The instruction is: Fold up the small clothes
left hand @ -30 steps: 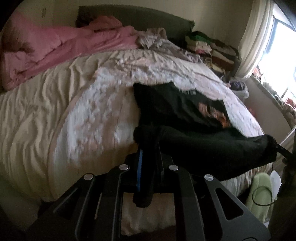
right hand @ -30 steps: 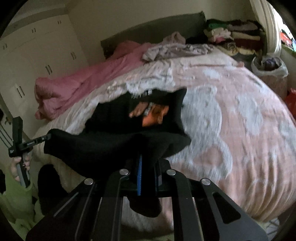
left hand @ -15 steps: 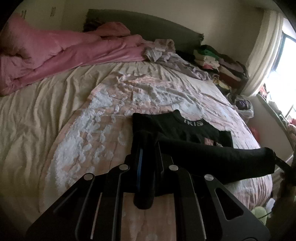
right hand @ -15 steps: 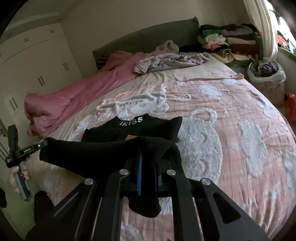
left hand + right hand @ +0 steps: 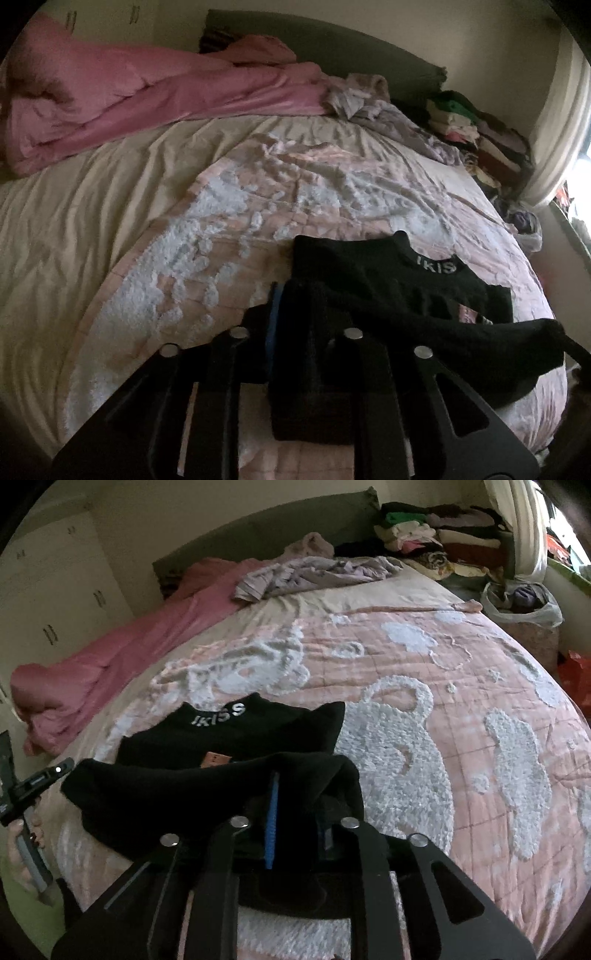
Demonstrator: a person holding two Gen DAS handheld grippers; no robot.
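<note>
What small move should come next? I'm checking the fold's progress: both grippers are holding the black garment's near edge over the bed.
Probably carry the edge forward and lower it. The left gripper and right gripper hold the black garment doubled above its flat collar half.

We see the black shirt point(image 5: 236, 734) as matt knit cloth, white printed letters at the collar, a small tan label that looks like leather. Left gripper point(image 5: 295, 332) and right gripper point(image 5: 295, 812): matt black plastic frames, shiny metal screw heads, ribbed blue pads. Blanket point(image 5: 424, 686) is pink quilted cloth with rough, tufted white patches; bedsheet point(image 5: 74, 221) smooth creased beige cloth. Pink duvet point(image 5: 129, 96) near the head edge has a slight sheen.
</note>
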